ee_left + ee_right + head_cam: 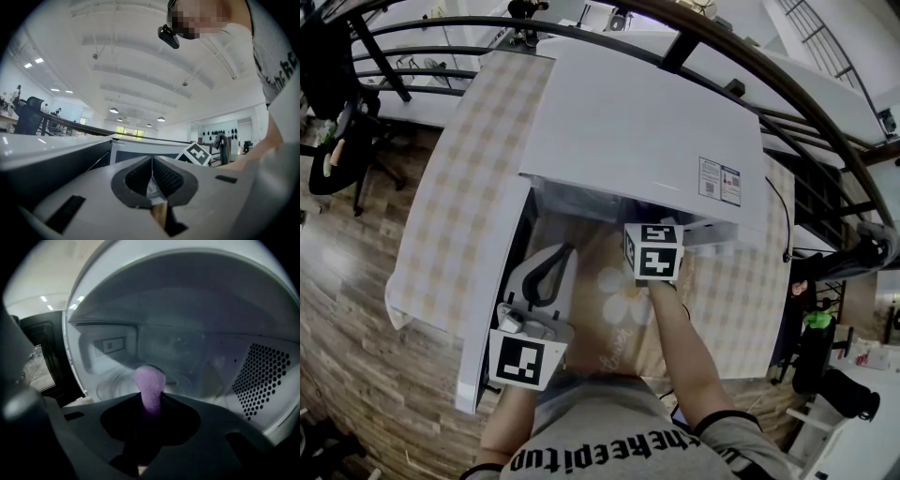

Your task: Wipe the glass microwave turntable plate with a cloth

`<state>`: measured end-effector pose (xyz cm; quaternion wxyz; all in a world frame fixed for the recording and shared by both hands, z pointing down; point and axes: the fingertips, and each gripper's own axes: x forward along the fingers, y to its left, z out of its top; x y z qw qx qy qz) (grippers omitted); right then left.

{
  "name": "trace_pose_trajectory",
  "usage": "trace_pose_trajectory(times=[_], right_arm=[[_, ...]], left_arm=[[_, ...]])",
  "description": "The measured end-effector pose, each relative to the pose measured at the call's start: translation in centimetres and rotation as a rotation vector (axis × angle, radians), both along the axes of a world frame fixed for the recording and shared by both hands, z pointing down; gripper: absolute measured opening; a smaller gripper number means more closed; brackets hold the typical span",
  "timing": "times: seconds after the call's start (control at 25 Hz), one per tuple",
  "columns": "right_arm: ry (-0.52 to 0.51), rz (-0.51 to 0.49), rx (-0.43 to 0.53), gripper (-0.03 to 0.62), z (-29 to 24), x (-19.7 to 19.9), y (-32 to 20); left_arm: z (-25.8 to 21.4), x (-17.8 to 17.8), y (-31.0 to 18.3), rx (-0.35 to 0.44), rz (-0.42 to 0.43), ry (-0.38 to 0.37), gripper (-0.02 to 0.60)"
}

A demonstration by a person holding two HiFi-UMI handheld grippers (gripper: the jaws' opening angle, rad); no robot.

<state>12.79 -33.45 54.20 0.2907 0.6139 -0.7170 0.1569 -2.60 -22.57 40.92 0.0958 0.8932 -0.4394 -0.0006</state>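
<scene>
Your left gripper is clenched, pads pressed together, and it tips up toward the ceiling. It sits outside the microwave, beside the open door. Your right gripper is inside the microwave's cavity, grasping a purple cloth that sticks out past its tips. The glass turntable plate lies on the cavity floor just ahead of and below the cloth. You cannot tell whether they touch.
</scene>
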Motion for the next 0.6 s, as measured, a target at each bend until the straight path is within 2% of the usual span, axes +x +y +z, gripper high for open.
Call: trace_pose_trajectory(times=[0.12, 0.28, 0.44, 0.6], right_arm=[[0.006, 0.065, -0.031, 0.095, 0.6, 1.6, -0.1], [0.028, 0.096, -0.084, 0.092, 2.1, 2.8, -0.2], [0.056, 0.04, -0.103, 0.092, 2.7, 2.0, -0.4], [0.02, -0.033, -0.108, 0.092, 2.9, 0.1, -0.5]], left_arm=[[0.0, 0.1, -0.1, 0.002, 0.0, -0.001, 0.012], [0.1, 0.2, -0.3, -0.003, -0.002, -0.006, 0.012], [0.3, 0.3, -0.7, -0.01, -0.006, -0.009, 0.012], [0.2, 0.5, -1.1, -0.005, -0.007, -0.007, 0.012]])
